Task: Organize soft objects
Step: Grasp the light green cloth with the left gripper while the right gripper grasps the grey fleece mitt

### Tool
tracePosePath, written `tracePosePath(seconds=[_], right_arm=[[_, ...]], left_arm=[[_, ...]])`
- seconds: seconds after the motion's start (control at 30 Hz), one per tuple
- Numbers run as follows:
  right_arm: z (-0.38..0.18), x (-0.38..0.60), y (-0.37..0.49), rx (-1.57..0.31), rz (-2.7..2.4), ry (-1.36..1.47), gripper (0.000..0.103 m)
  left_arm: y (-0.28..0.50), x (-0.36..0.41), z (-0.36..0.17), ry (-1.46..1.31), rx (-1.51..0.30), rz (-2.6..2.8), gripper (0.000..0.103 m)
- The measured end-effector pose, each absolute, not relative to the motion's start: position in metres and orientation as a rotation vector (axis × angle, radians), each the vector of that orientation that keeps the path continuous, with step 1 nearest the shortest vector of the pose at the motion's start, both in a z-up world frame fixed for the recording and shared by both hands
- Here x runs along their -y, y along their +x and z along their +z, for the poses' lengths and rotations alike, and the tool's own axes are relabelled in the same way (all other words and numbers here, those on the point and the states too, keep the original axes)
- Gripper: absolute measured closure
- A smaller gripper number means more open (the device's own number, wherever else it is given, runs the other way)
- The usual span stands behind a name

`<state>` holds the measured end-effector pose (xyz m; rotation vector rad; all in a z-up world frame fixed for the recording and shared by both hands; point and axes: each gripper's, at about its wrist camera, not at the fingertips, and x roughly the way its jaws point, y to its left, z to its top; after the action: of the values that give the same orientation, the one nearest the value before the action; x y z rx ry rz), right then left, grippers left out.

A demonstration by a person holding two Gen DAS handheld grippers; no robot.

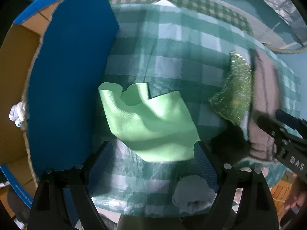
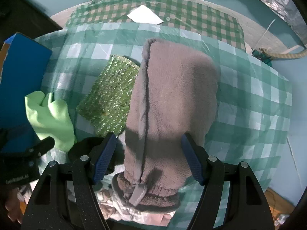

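Right tongs [image 2: 148, 151] wide open, straddling grey fleece mitt [image 2: 172, 95]; we see mitt's long axis running near-to-far, cuff nearest, on counter [image 2: 259, 99].

Left tongs [image 1: 151, 160] open, empty, green cloth [image 1: 147, 120] just ahead.

Glitter scrub sponge [image 2: 111, 94] between them.

Cardboard box [image 1: 17, 72] left, holds white bundle [image 1: 17, 113].

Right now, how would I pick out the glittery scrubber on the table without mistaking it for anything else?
Start at the green-and-white checked tablecloth and find the tall grey fleece mitt lying between the jaws of the right gripper. The sparkly green mesh scouring pad lies against the mitt's left side. It alone glitters; the pale green cloth further left is smooth and matte.
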<state>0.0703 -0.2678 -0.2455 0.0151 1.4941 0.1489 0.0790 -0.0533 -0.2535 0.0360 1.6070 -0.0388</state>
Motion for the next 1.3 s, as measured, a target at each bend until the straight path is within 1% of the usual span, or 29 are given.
tracePosePath(seconds=[0.2, 0.47, 0.7, 0.8, 0.87, 0.9, 0.93, 0.97, 1.0, 1.03, 1.07, 1.1, 1.13, 1.17, 1.23, 1.3], right_arm=[[-0.256, 0.27, 0.074, -1.51, 0.134, 0.011, 0.032], [-0.269, 0.27, 0.074, -1.516, 0.118, 0.002, 0.03], [-0.273, 0.259, 0.068, -1.506, 0.128, -0.098, 0.03], [-0.273, 0.256, 0.064, -1.497, 0.12, -0.148, 0.036], [-0.272, 0.254, 0.061, -1.491, 0.114, -0.172, 0.041], [-0.271, 0.254, 0.061, -1.489, 0.111, -0.177, 0.046], [-0.27, 0.254, 0.059, -1.487, 0.109, -0.178, 0.051], [-0.269, 0.255, 0.059, -1.486, 0.108, -0.176, 0.054], [-0.267, 0.256, 0.059, -1.484, 0.108, -0.169, 0.059], [-0.266, 0.258, 0.059, -1.482, 0.11, -0.164, 0.067], [-0.264, 0.26, 0.059, -1.478, 0.114, -0.154, 0.069], [-0.262, 0.262, 0.06, -1.474, 0.12, -0.141, 0.075], [-0.26, 0.265, 0.06, -1.467, 0.123, -0.13, 0.08], [-0.259, 0.267, 0.061, -1.461, 0.126, -0.123, 0.082], [-0.257, 0.272, 0.061, -1.453, 0.134, -0.104, 0.085], [-0.255, 0.275, 0.059, -1.442, 0.143, -0.095, 0.085]], left_arm=[[0.088, 0.052, -0.277, 0.035, -1.658, -0.016, 0.016], [0.096, 0.057, -0.288, 0.069, -1.675, -0.015, 0.016], [0.105, 0.062, -0.295, 0.081, -1.684, -0.021, 0.016], [0.107, 0.06, -0.296, 0.062, -1.692, -0.02, 0.016], [0.111, 0.063, -0.299, 0.053, -1.695, -0.023, 0.016], [0.106, 0.055, -0.299, 0.055, -1.694, -0.025, 0.017], [0.106, 0.055, -0.298, 0.057, -1.692, -0.028, 0.022], [0.105, 0.055, -0.298, 0.056, -1.688, -0.032, 0.025], [0.105, 0.055, -0.297, 0.05, -1.684, -0.045, 0.031], [0.101, 0.055, -0.295, 0.054, -1.68, -0.049, 0.039], [0.093, 0.056, -0.294, 0.059, -1.675, -0.055, 0.042], [0.091, 0.059, -0.291, 0.069, -1.666, -0.069, 0.051], [0.089, 0.062, -0.291, 0.079, -1.661, -0.075, 0.062], [0.088, 0.065, -0.289, 0.09, -1.653, -0.085, 0.068], [0.085, 0.069, -0.287, 0.1, -1.65, -0.099, 0.089], [0.084, 0.07, -0.286, 0.103, -1.655, -0.106, 0.092]])
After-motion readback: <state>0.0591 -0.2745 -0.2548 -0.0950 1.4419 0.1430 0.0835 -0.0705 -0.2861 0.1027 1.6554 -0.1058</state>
